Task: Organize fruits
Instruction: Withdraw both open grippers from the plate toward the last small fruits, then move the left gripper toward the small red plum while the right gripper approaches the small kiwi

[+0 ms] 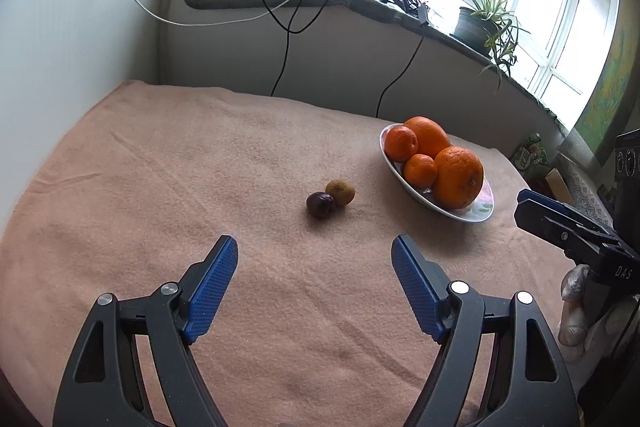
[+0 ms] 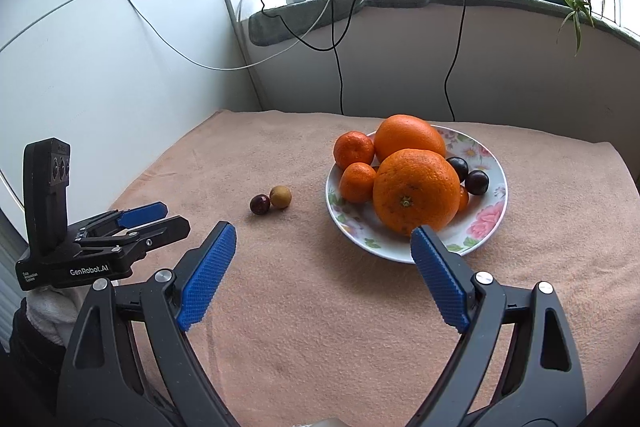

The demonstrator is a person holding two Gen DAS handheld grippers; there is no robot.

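A flowered plate [image 2: 486,223] [image 1: 478,213] holds two big oranges [image 2: 416,191] [image 1: 458,183], several small mandarins [image 2: 354,149] [image 1: 401,144] and two dark plums [image 2: 476,182]. A dark plum [image 1: 320,205] [image 2: 260,204] and a small brownish-yellow fruit [image 1: 340,192] [image 2: 280,196] lie touching on the peach cloth, left of the plate. My left gripper [image 1: 314,251] is open and empty, short of the two loose fruits. My right gripper [image 2: 322,239] is open and empty, its right finger just before the plate's near rim.
The peach cloth [image 1: 200,187] covers the table. A wall stands at the left, a low ledge with cables [image 1: 288,23] and a potted plant [image 1: 486,23] behind. The right gripper shows at the left view's right edge [image 1: 560,227]; the left gripper at the right view's left [image 2: 132,223].
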